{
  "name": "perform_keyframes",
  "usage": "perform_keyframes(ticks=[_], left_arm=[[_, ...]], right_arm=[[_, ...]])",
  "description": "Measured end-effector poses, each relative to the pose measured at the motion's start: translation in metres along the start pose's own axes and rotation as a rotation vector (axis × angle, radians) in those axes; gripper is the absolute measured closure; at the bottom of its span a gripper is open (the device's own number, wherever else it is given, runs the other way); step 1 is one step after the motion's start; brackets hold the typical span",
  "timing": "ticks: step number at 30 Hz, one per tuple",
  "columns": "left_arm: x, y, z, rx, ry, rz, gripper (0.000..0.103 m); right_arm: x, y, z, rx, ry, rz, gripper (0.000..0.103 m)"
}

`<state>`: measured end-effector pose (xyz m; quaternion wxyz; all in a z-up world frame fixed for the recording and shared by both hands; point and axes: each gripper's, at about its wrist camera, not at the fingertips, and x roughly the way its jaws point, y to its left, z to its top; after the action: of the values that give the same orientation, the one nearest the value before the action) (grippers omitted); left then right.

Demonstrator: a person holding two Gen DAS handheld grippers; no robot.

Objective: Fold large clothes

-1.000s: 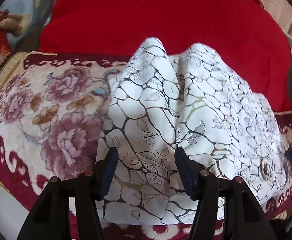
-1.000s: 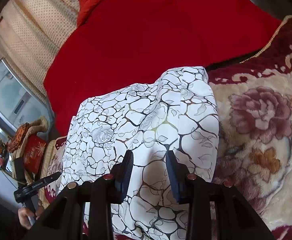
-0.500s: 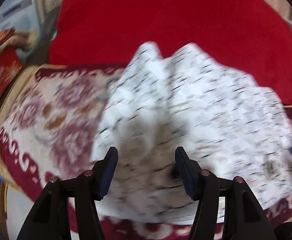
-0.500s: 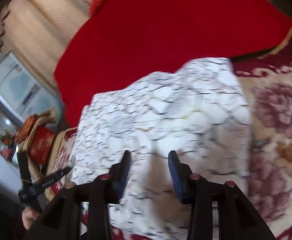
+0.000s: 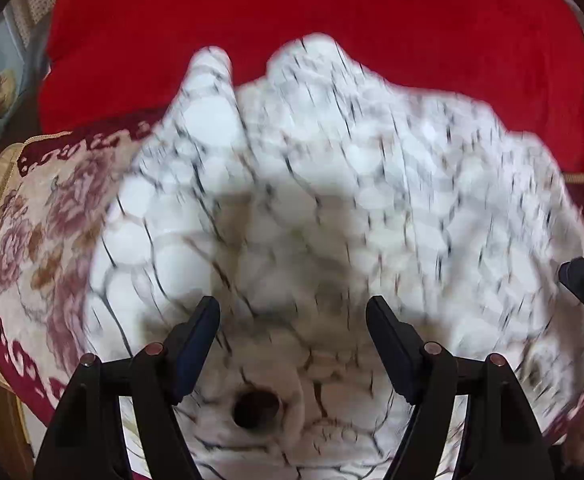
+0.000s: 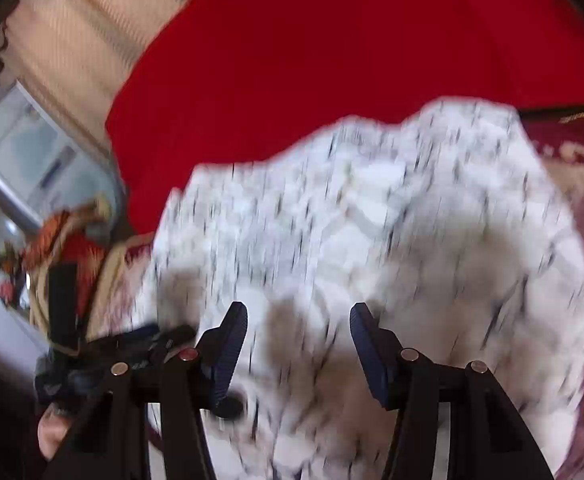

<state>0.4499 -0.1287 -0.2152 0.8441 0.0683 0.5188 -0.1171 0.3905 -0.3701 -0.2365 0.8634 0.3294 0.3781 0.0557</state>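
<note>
1. Two grippers hang over one white garment with a black crackle print point(image 5: 332, 200), folded into a bundle on the flowered red-and-cream blanket point(image 5: 40, 216), in front of the red cushion point(image 5: 292, 8).
2. The left gripper point(image 5: 292, 340) has just been widening; its fingers point(image 5: 196, 336) stand wide, cloth below them but not pinched.
3. The right gripper point(image 6: 298, 344) is half-spread, holding nothing.
4. The garment lies directly ahead of both, its length running sideways between them; neither looks nearer.
5. No readable writing.
</note>
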Motion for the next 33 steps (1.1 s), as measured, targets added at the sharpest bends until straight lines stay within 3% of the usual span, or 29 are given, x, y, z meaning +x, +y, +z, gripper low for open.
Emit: perform_keyframes(ticks=[3,5,8,10,13,18,24,29,33], left_arm=[[-0.007,0.009,0.029,-0.018,-0.047,0.044,0.027],[0.003,0.015,0.050,-0.022,-0.063,0.120,0.027],[0.036,0.028,0.068,-0.040,-0.004,0.184,0.025],[0.061,0.033,0.069,-0.069,0.060,0.150,0.021],[0.057,0.029,0.065,-0.060,0.038,0.157,0.022],[0.003,0.042,0.033,-0.094,-0.017,0.044,0.022],[-0.057,0.099,-0.029,-0.129,-0.087,0.101,0.022],[-0.069,0.142,-0.085,-0.222,-0.103,0.064,0.022],[-0.046,0.167,-0.110,-0.313,-0.057,0.001,0.022]], right_arm=[[0.005,-0.010,0.028,0.050,-0.069,-0.065,0.045],[0.012,-0.025,0.040,0.088,-0.080,-0.096,0.045],[0.044,-0.056,0.047,0.185,0.028,-0.109,0.045],[0.052,-0.065,0.047,0.201,0.038,-0.084,0.045],[0.043,-0.057,0.049,0.167,0.006,-0.085,0.045],[0.014,-0.031,0.043,0.076,-0.067,-0.036,0.045],[-0.013,0.001,0.013,-0.013,-0.033,-0.005,0.045],[-0.006,0.013,-0.003,-0.059,-0.009,-0.062,0.045],[0.029,-0.007,-0.012,0.007,0.112,-0.118,0.050]])
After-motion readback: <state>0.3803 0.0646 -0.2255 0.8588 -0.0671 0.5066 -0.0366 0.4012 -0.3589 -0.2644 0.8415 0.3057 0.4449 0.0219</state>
